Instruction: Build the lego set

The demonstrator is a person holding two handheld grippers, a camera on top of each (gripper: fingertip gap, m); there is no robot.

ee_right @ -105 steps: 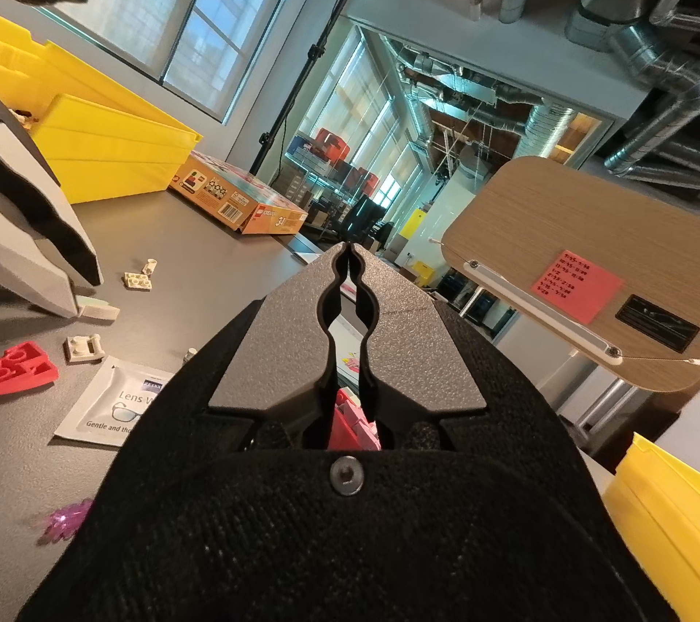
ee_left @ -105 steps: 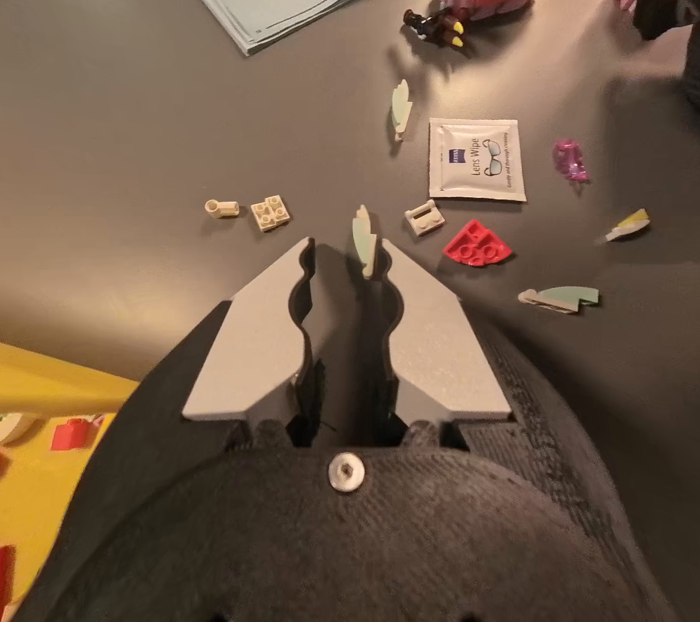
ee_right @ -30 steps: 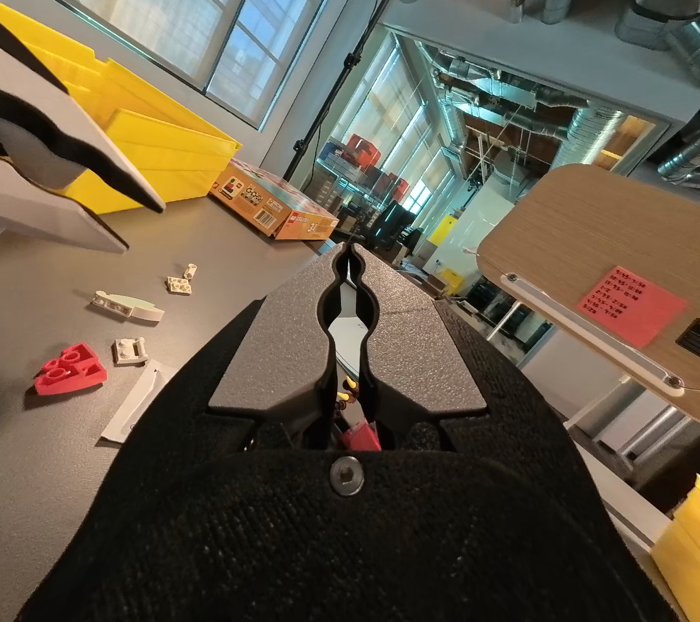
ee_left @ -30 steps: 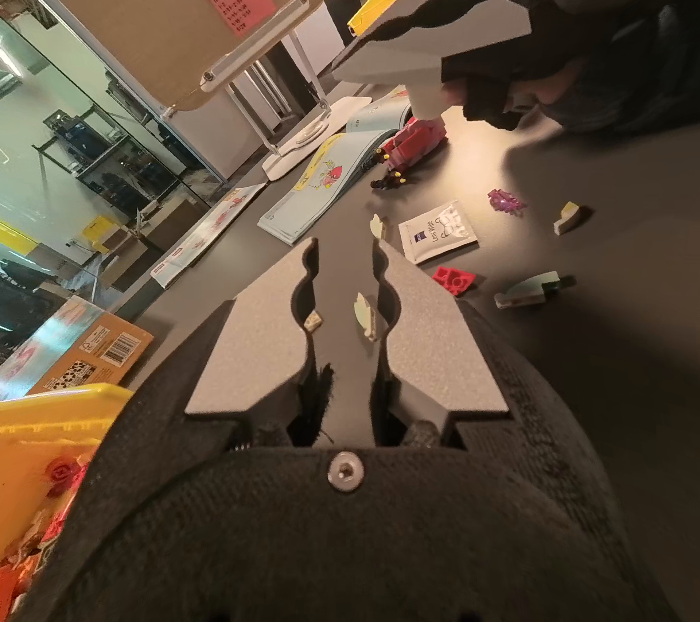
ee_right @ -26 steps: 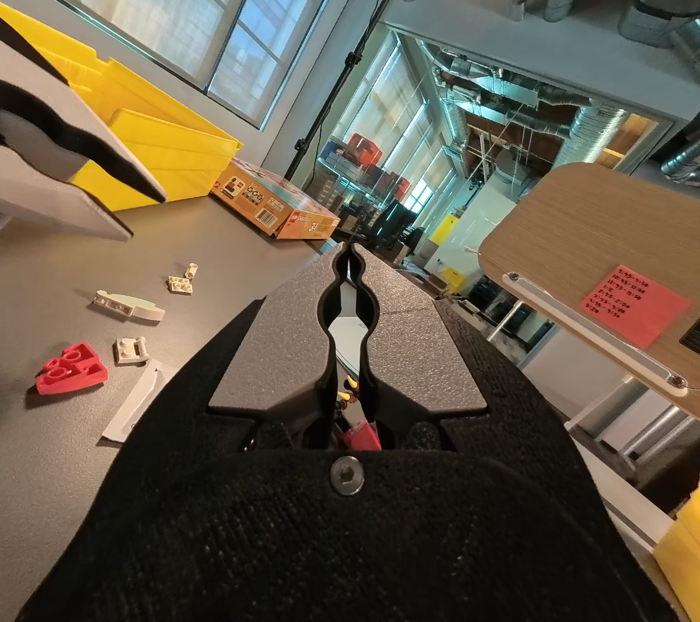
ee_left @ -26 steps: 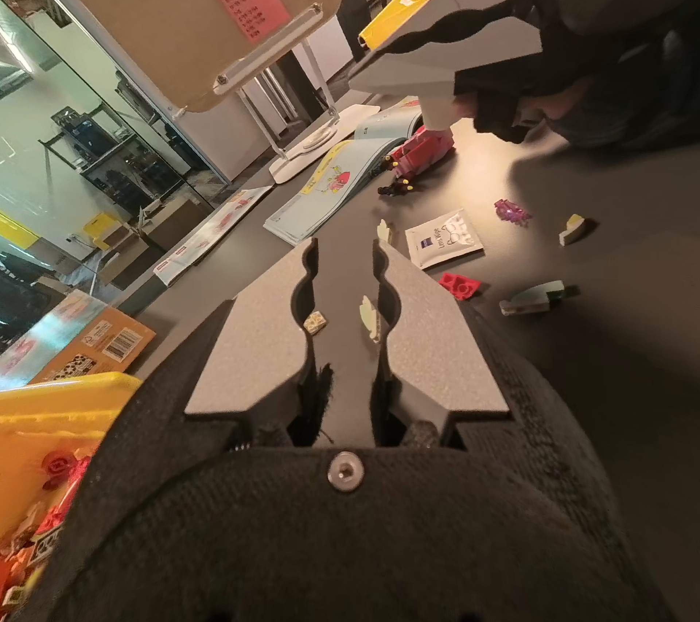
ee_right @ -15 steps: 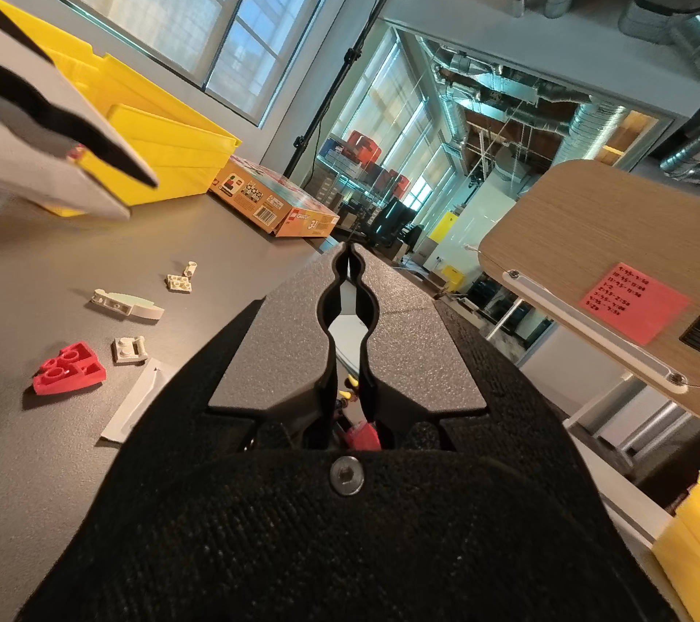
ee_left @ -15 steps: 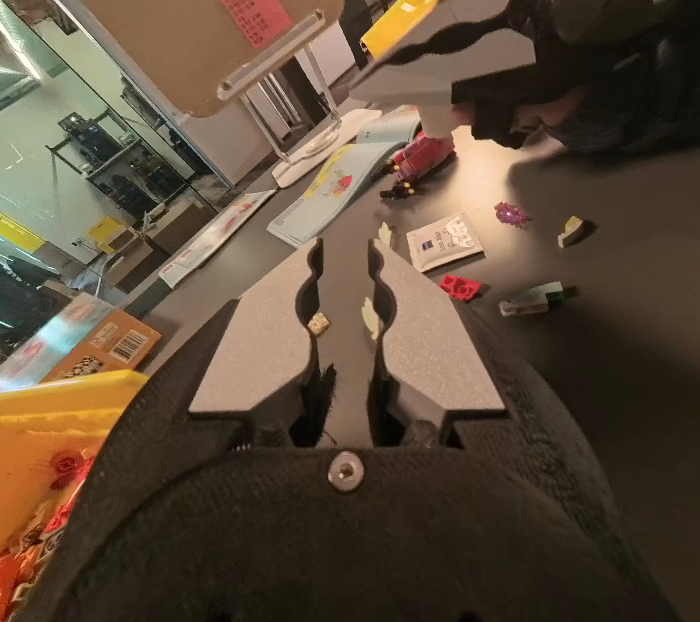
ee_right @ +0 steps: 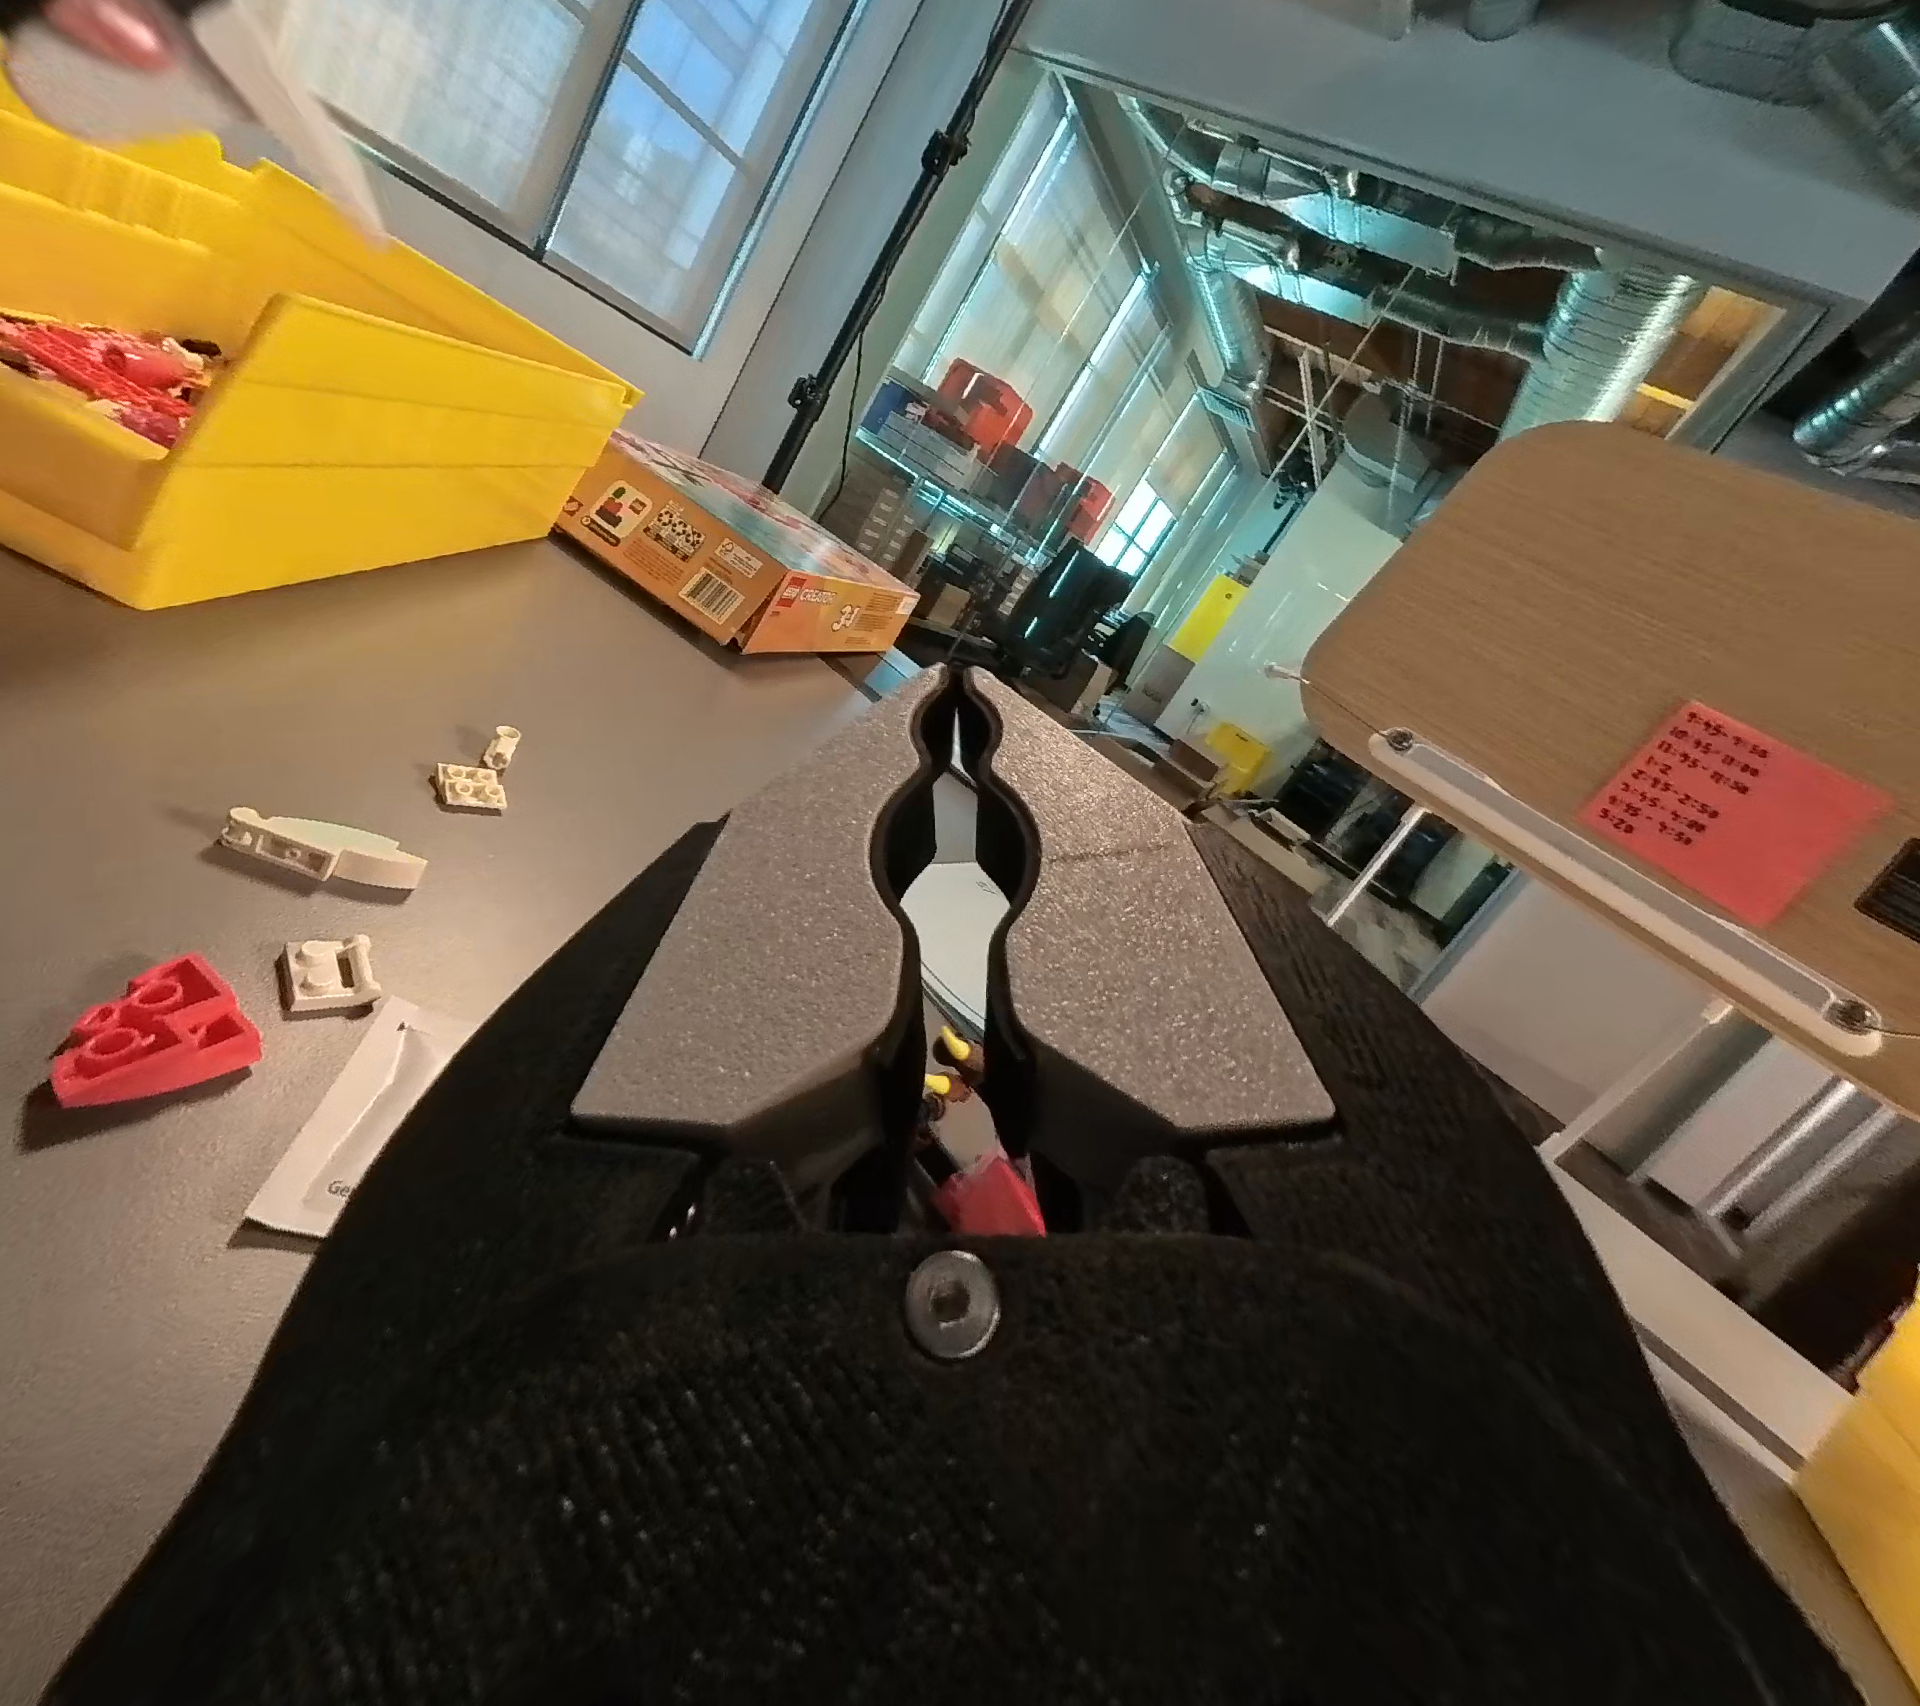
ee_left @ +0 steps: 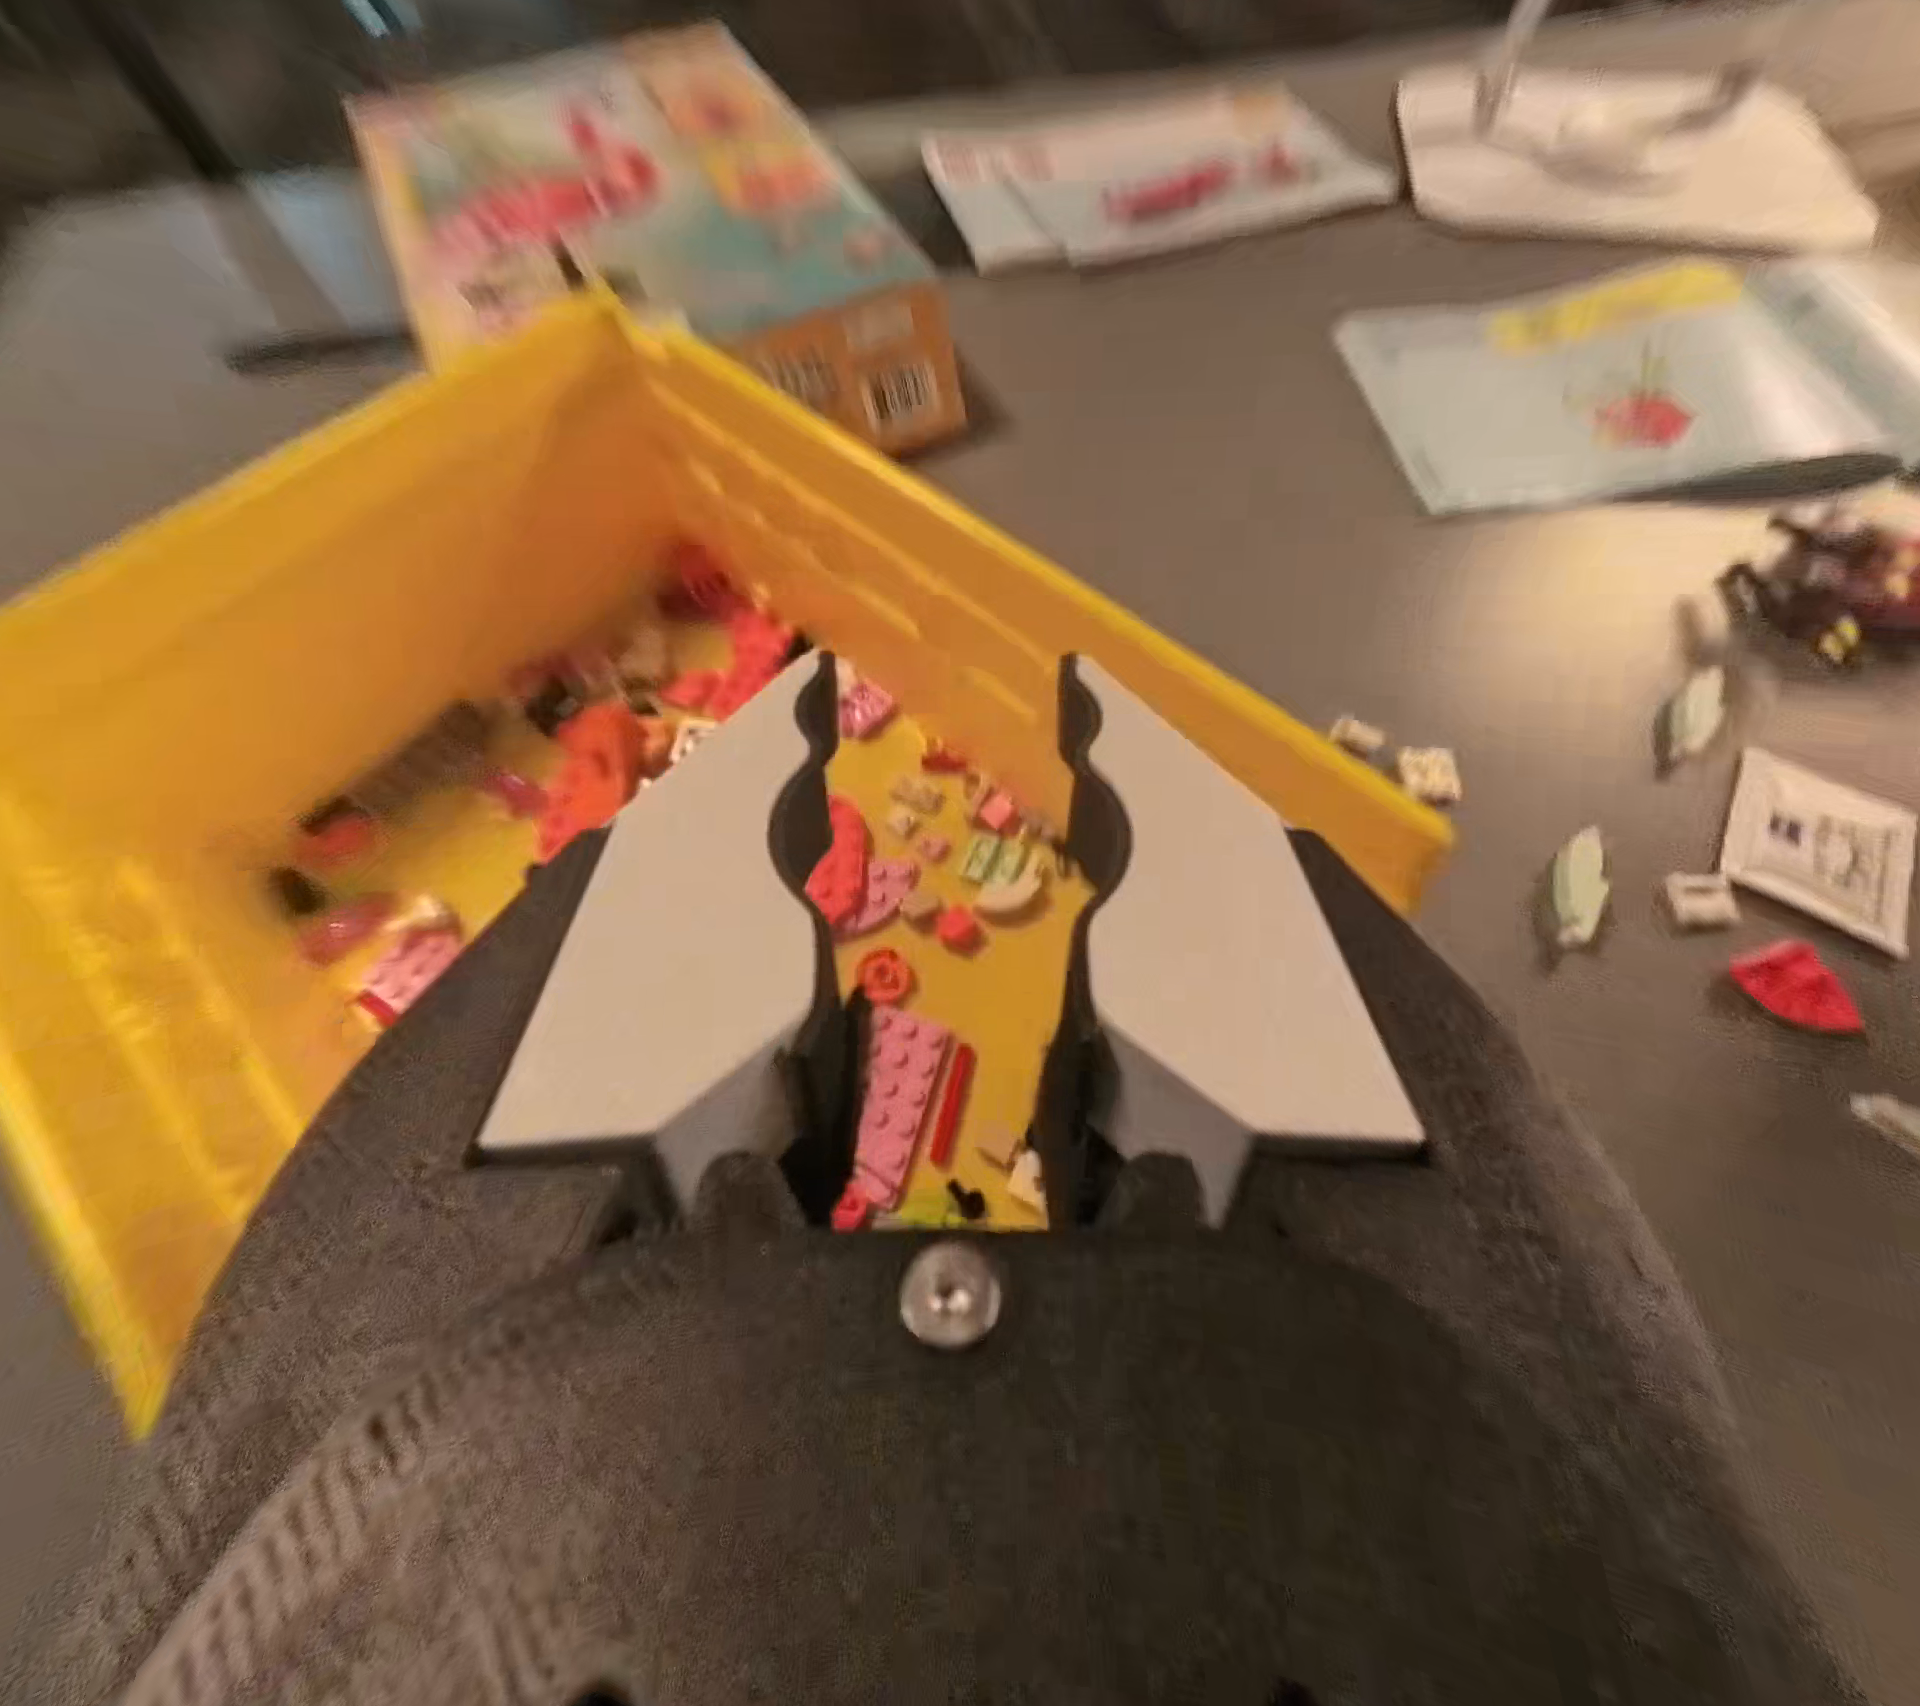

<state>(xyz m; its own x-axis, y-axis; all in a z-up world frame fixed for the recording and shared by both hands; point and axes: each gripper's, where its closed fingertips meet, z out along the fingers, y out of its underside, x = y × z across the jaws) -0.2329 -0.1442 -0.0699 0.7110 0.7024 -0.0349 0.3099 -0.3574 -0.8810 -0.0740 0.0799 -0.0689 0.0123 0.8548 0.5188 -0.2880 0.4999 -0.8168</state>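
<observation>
Left gripper (ee_left: pixel 948 669) held over yellow plastic bin (ee_left: pixel 312 576) of small red and pink toy bricks (ee_left: pixel 883 867), jaws wide apart with nothing gripped, right gripper (ee_right: pixel 958 682) seen low above dark grey table (ee_right: pixel 312 680), fingertips closed together on nothing, red wedge brick (ee_right: pixel 156 1043) noted to its left

Left claw (ee_left: pixel 948 680) agape, right claw (ee_right: pixel 958 688) closed

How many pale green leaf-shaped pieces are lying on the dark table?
2 in the left wrist view: one leaf piece beside the white packet, another leaf piece farther back. More may be hidden.
</observation>
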